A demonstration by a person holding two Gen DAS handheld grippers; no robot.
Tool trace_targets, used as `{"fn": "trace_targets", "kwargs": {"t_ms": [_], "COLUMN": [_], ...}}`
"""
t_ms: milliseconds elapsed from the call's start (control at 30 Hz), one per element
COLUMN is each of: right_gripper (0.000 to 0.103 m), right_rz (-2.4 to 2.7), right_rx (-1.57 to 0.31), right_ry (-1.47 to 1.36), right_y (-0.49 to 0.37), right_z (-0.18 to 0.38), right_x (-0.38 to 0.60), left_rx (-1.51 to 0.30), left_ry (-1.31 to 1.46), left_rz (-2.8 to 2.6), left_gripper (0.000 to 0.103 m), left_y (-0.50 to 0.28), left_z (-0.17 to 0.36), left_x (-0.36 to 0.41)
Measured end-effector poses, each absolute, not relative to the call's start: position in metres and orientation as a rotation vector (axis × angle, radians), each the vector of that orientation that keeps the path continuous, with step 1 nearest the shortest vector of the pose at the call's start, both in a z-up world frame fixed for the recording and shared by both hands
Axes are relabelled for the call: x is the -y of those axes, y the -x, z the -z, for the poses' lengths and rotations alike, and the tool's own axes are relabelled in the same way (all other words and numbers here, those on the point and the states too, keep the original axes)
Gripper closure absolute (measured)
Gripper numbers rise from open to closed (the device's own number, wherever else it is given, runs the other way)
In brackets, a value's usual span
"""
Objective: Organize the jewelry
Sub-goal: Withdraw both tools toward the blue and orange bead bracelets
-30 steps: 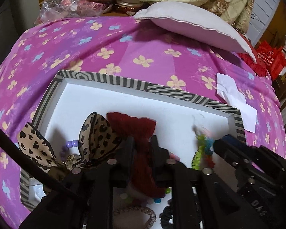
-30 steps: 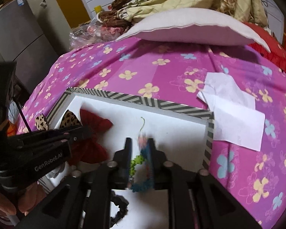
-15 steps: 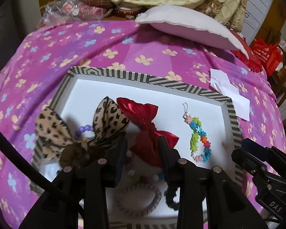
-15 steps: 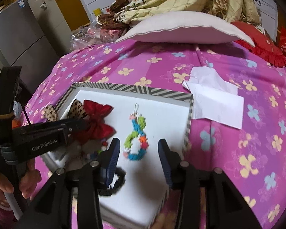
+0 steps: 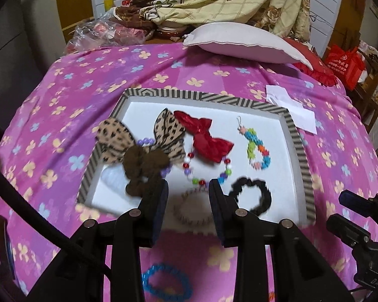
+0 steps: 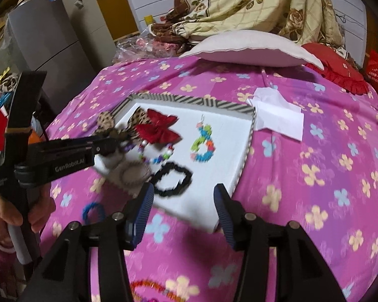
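Left gripper (image 5: 187, 185): jaws apart and empty, nothing between the pads, hanging above the near edge of the striped tray (image 5: 298, 151). They opened a moment back and now stand steady at that width. Right gripper (image 6: 182, 190): jaws wider again, having just been opening, and empty too, poised over the tray's near corner.

Out from the left jaws, straight ahead lies a tan braided hair tie (image 5: 192, 210), blurred, at the tray's front. Just right of it, a black scrunchie (image 5: 250, 196). Beyond the fingertips runs a string of coloured beads (image 5: 206, 171), looping under the red bow (image 5: 205, 138). To the left, the leopard-print bow (image 5: 141, 141) with its dark brown knot sprawls over the tray's left rim, one wing hanging outside. Over on the right side of the tray, well apart from the bows, rests the multicoloured bead charm (image 5: 258, 151), lying flat on the white base.

Outside the tray, on the pink flowered bedspread (image 5: 63, 125), a blue bracelet (image 5: 165, 285) sits close under the left gripper. In the right wrist view a red-and-yellow beaded piece (image 6: 153, 288) shows at the bottom edge, too blurred to identify. A white folded paper (image 6: 279, 119) lies just beside the tray's far right corner, and a pale pillow (image 6: 249, 49) sits beyond. A hand (image 6: 5, 216) grips the left gripper's handle.
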State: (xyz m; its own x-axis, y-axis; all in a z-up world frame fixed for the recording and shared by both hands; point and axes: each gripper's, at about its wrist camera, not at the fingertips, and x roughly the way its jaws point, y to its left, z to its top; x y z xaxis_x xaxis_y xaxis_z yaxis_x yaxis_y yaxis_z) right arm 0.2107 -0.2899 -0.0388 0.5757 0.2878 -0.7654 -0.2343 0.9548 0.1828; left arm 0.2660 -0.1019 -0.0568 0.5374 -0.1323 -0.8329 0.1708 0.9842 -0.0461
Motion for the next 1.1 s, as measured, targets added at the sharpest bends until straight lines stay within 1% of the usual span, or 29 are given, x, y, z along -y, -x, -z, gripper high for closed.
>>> {"fn": "trace_targets", "kwargs": {"t_ms": [533, 1100], "right_gripper": [0.043, 0.042], "right_rz": [-0.291, -0.273], "right_rx": [-0.892, -0.924], "right_ry": [-0.056, -0.028], "right_y": [-0.123, -0.081], "right_z": [0.038, 0.061], "right_x": [0.276, 0.266], "left_rx": [-0.953, -0.923], "left_ry": [-0.064, -0.059], "left_rz": [0.156, 0.111], "left_gripper": [0.067, 0.067], "left_y": [-0.185, -0.127], "left_z": [0.056, 0.062], "left_x": [0.086, 0.062]}}
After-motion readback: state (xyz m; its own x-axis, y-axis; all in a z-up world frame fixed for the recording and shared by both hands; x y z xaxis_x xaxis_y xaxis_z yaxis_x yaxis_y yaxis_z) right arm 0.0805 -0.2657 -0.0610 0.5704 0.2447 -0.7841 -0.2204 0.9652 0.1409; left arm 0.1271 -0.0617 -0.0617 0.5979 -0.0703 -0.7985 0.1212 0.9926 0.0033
